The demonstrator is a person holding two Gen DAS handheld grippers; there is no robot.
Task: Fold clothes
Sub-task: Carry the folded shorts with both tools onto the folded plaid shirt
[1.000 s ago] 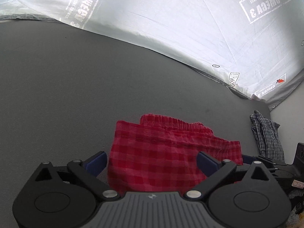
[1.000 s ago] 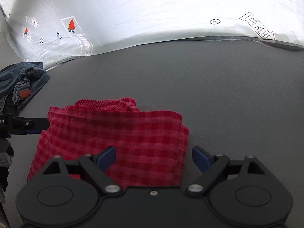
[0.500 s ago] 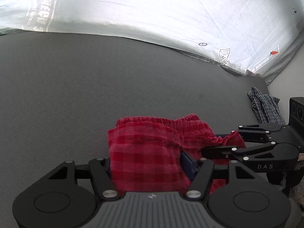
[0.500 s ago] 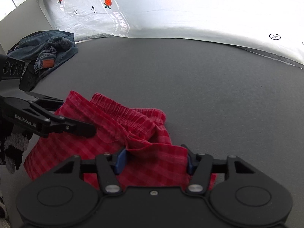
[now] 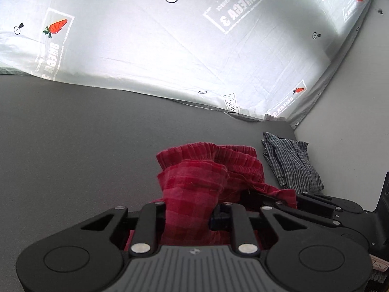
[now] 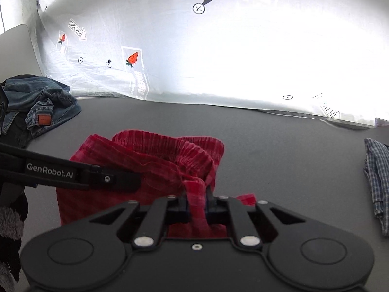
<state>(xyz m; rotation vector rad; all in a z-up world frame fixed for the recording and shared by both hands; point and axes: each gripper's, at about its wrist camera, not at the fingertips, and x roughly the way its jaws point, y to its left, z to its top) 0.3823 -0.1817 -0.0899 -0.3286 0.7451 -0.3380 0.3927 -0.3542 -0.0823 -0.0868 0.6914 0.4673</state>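
Observation:
Red checked shorts (image 5: pixel 206 170) with a ribbed waistband lie bunched on the dark grey table (image 5: pixel 73 133). My left gripper (image 5: pixel 190 214) is shut on a thick fold of the near edge of the shorts. My right gripper (image 6: pixel 195 200) is shut on another fold of the shorts (image 6: pixel 150 155), and the cloth rises between its jaws. In the right wrist view the left gripper's finger (image 6: pixel 73 174) reaches in from the left over the cloth. In the left wrist view the right gripper (image 5: pixel 316 206) lies at the right, beside the shorts.
A folded blue-and-white checked shirt (image 5: pixel 291 163) lies at the table's right end and shows in the right wrist view (image 6: pixel 376 182). Crumpled blue jeans (image 6: pixel 36 107) lie at the left end. A white printed sheet (image 5: pixel 170 48) hangs behind the table.
Both grippers were open around the near edge of the flat shorts, then closed on it. They have now lifted the edge and carried it forward, so the shorts bunch up toward the waistband.

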